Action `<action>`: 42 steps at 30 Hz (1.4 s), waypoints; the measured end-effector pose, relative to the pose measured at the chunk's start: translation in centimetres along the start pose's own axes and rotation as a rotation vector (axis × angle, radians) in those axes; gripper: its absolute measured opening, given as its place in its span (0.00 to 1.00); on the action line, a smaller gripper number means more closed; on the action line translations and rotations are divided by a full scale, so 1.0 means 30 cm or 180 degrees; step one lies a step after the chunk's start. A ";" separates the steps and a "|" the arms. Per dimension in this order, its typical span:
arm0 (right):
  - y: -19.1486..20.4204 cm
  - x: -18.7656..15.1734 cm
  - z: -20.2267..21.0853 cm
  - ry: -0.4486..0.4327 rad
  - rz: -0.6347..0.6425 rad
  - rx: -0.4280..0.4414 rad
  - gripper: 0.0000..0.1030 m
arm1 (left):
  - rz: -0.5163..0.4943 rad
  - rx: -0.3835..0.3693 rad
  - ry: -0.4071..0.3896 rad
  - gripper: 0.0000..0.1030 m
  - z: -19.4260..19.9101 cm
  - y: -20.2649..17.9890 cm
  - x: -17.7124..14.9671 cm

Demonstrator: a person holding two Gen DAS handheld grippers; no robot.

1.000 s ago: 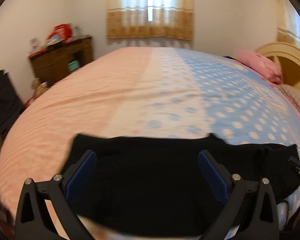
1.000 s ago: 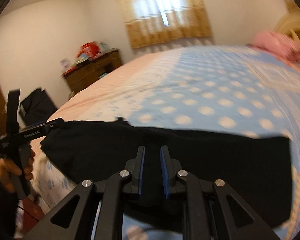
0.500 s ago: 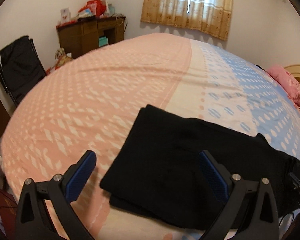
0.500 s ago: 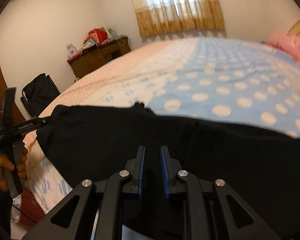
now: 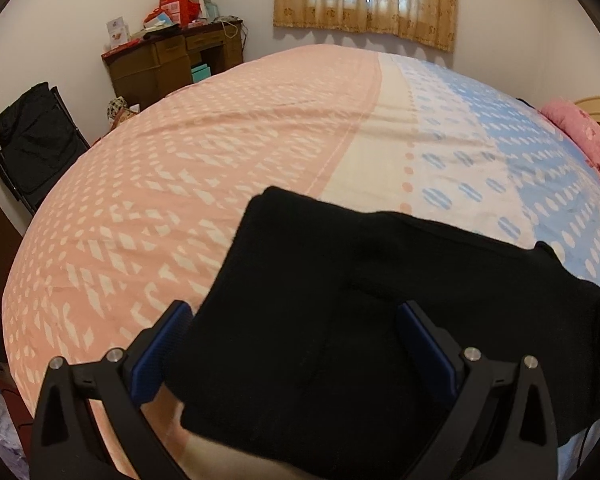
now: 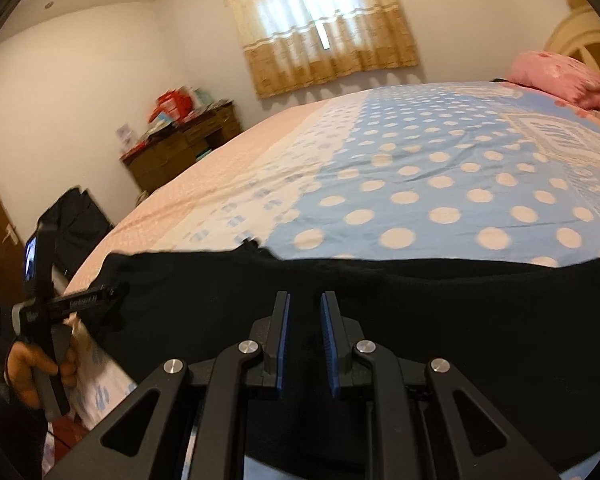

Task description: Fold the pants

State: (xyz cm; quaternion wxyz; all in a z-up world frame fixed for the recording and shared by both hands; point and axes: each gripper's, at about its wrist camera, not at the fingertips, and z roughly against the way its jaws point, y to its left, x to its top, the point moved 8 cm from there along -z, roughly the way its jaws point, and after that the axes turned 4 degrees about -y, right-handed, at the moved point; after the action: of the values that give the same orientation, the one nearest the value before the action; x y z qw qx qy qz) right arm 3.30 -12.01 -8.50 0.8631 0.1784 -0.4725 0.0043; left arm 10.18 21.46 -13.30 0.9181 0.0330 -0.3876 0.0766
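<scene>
- The black pants (image 5: 380, 320) lie folded in a flat dark slab at the near edge of the bed (image 5: 228, 152), across the seam where the pink half of the cover meets the blue spotted half.
- The left gripper (image 5: 296, 344) hovers over the pants' left end with its jaws spread wide — the blue pads stand on either side of the cloth and do not press it.
- The right gripper (image 6: 305, 336) has its jaws drawn close, with black cloth between the pads; it looks to be pinching the near edge, though black on black makes that hard to confirm.
- The cloth looks soft, light and limp — likely a knit that sags and slides on itself, not slippery and not fragile.
- Best taken at an edge or corner, through all layers at once, both ends lifted together so that the fold holds.
</scene>
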 end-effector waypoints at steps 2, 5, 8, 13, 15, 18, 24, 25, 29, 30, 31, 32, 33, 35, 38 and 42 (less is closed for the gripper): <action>-0.017 0.012 0.011 -0.0035 -0.0020 -0.0028 0.16 | -0.0015 -0.0009 -0.0021 0.91 0.002 -0.003 0.002; -0.026 0.014 0.020 -0.0049 -0.0071 -0.0006 0.16 | -0.0036 -0.0030 -0.0056 0.73 0.010 -0.013 0.008; -0.032 0.009 0.024 -0.0043 -0.0098 -0.0003 0.16 | -0.0003 -0.0081 -0.0069 0.56 0.017 -0.017 0.013; -0.058 0.013 0.043 -0.0083 -0.0155 -0.0035 0.16 | -0.0004 -0.0211 -0.0069 0.33 0.027 -0.049 0.018; -0.075 0.014 0.054 -0.0101 -0.0185 -0.0058 0.16 | -0.0016 -0.0196 -0.0087 0.31 0.032 -0.058 0.022; -0.113 0.016 0.075 -0.0141 -0.0242 -0.0130 0.16 | 0.0003 -0.0184 -0.0137 0.29 0.054 -0.065 0.035; -0.230 0.003 0.118 -0.0171 -0.0408 -0.0324 0.16 | -0.0230 -0.0332 -0.0417 0.29 0.165 -0.168 0.104; -0.246 -0.002 0.124 -0.0162 -0.0436 -0.0350 0.16 | -0.0280 -0.0369 -0.0468 0.29 0.185 -0.195 0.115; -0.299 -0.027 0.158 -0.0147 -0.0527 -0.0431 0.16 | -0.0425 -0.0551 -0.0558 0.29 0.241 -0.299 0.143; -0.305 -0.030 0.165 -0.0152 -0.0528 -0.0439 0.16 | -0.0471 -0.0614 -0.0578 0.29 0.258 -0.331 0.147; -0.316 -0.032 0.177 -0.0157 -0.0536 -0.0450 0.16 | -0.0532 -0.0690 -0.0598 0.29 0.277 -0.372 0.148; -0.329 -0.034 0.190 -0.0167 -0.0551 -0.0468 0.16 | -0.0612 -0.0778 -0.0621 0.29 0.297 -0.418 0.146; -0.339 -0.035 0.199 -0.0176 -0.0566 -0.0486 0.16 | -0.0690 -0.0857 -0.0643 0.29 0.315 -0.462 0.142; -0.367 -0.039 0.221 -0.0193 -0.0615 -0.0522 0.16 | -0.0790 -0.1000 -0.0664 0.29 0.353 -0.533 0.126; -0.403 -0.050 0.250 -0.0203 -0.0677 -0.0579 0.16 | -0.1023 -0.1271 -0.0669 0.29 0.398 -0.679 0.083; -0.430 -0.058 0.277 -0.0204 -0.0699 -0.0645 0.16 | -0.1276 -0.1462 -0.0623 0.29 0.420 -0.827 0.024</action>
State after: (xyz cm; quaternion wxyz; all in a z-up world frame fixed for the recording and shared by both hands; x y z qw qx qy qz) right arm -2.18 -26.40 -9.77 0.8565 0.1411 -0.4754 -0.1435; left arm 5.92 -4.44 -4.03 0.8566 -0.0923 -0.4671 -0.1988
